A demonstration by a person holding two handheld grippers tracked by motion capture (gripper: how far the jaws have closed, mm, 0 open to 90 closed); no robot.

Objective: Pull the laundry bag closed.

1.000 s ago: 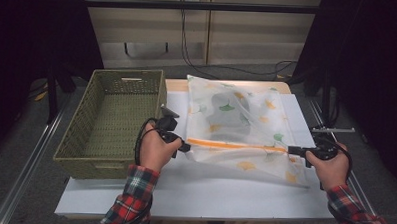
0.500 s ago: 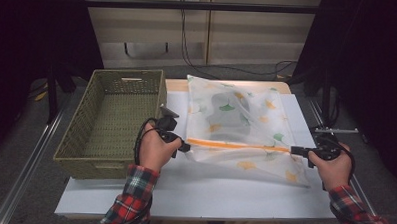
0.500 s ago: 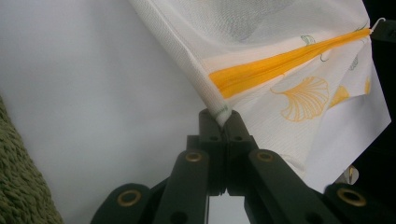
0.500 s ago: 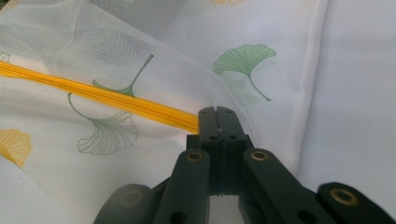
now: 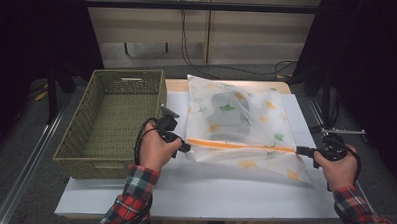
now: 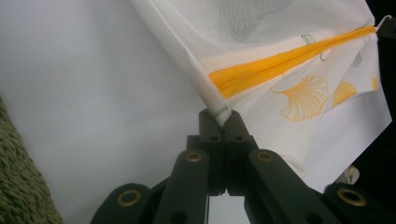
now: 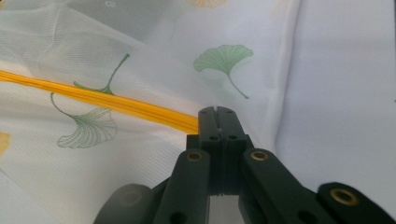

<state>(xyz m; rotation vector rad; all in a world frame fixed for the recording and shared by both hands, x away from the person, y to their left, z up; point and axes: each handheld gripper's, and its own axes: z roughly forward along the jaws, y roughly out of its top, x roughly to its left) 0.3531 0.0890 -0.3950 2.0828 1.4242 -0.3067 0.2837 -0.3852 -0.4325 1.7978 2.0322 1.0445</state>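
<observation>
We find the left gripper (image 6: 223,122) pinching the mesh laundry bag (image 5: 241,126) corner, the right gripper (image 7: 217,115) pinching the orange zipper (image 5: 240,144) end. We judge overpulling may slip the fingers or tear mesh.

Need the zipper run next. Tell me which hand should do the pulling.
Right, probably. The right gripper is shut at the right end of the orange zipper, likely on its pull, while the left gripper pins the mesh bag corner.
</observation>
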